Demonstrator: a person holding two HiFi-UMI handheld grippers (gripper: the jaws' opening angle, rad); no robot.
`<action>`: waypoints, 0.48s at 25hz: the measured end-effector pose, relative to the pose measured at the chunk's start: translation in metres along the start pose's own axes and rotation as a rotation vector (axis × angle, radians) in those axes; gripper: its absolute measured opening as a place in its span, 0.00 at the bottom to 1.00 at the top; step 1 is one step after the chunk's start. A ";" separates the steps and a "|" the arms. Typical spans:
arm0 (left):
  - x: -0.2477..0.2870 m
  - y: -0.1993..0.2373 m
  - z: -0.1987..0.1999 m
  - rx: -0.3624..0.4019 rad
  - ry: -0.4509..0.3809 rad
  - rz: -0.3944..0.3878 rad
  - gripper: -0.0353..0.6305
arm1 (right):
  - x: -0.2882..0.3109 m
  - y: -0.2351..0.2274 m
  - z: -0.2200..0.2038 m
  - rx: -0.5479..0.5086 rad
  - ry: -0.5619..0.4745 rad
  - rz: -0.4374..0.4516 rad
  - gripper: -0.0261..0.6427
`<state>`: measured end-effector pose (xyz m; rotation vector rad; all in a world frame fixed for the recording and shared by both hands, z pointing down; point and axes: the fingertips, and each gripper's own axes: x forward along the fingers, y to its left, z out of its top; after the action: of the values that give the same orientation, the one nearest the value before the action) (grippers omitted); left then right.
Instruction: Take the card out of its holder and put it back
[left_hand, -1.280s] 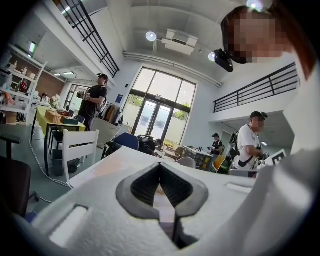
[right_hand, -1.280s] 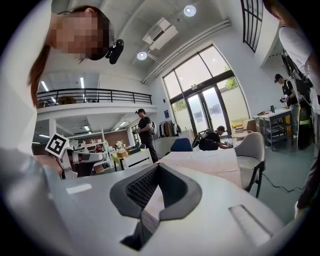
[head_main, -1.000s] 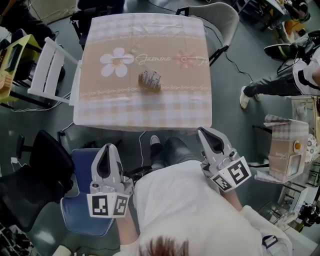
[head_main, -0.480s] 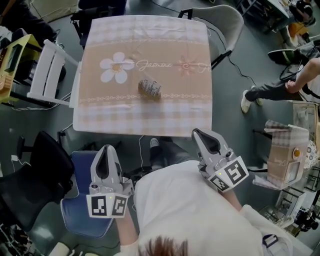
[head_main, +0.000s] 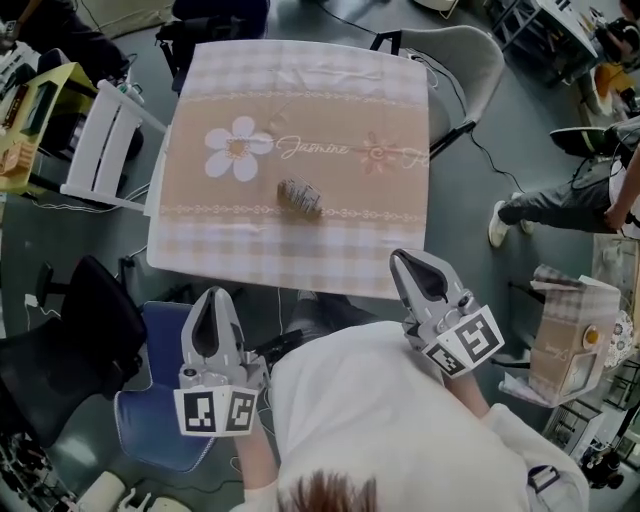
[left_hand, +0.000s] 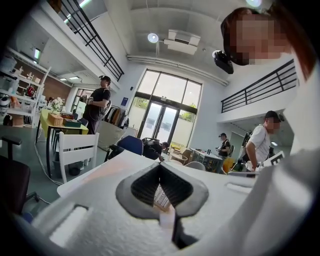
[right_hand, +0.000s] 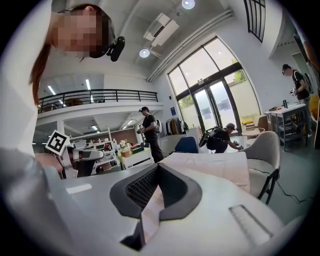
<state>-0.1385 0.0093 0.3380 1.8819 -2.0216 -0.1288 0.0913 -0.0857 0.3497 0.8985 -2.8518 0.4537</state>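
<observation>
The card holder (head_main: 300, 196), a small pale striped block, stands near the middle of the table (head_main: 230, 250), which wears a checked cloth with a flower print. No card can be told apart from it at this size. Both grippers hang off the table's near edge, close to the person's body. My left gripper (head_main: 213, 296) is shut and empty, below the table's front left. My right gripper (head_main: 400, 258) is shut and empty just off the front right corner. In the left gripper view the holder (left_hand: 161, 196) shows through the gap behind the closed tips (left_hand: 160, 166). The right gripper view shows closed jaws (right_hand: 158, 166) and the tablecloth (right_hand: 210, 167) beyond.
A white slatted chair (head_main: 105, 140) stands left of the table and a grey chair (head_main: 455, 55) at its far right corner. A blue chair (head_main: 160, 400) and a black chair (head_main: 60, 340) sit beside my left gripper. A person's legs (head_main: 560, 195) and a box (head_main: 565, 320) are at the right.
The table and holder sit lower in the head view than before. My right gripper has shifted slightly; the left has stayed put. The person at the right has walked on.
</observation>
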 end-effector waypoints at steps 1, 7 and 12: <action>0.000 0.001 0.000 -0.002 -0.002 0.009 0.06 | 0.001 -0.002 0.000 -0.001 0.004 0.004 0.04; 0.004 0.005 -0.003 -0.003 0.018 0.012 0.06 | 0.008 -0.005 0.000 0.010 0.011 0.006 0.04; 0.018 0.005 0.006 0.012 0.019 -0.039 0.06 | 0.014 -0.005 0.007 0.022 -0.005 -0.022 0.04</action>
<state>-0.1461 -0.0083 0.3380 1.9229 -1.9780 -0.1088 0.0826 -0.0991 0.3475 0.9359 -2.8437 0.4824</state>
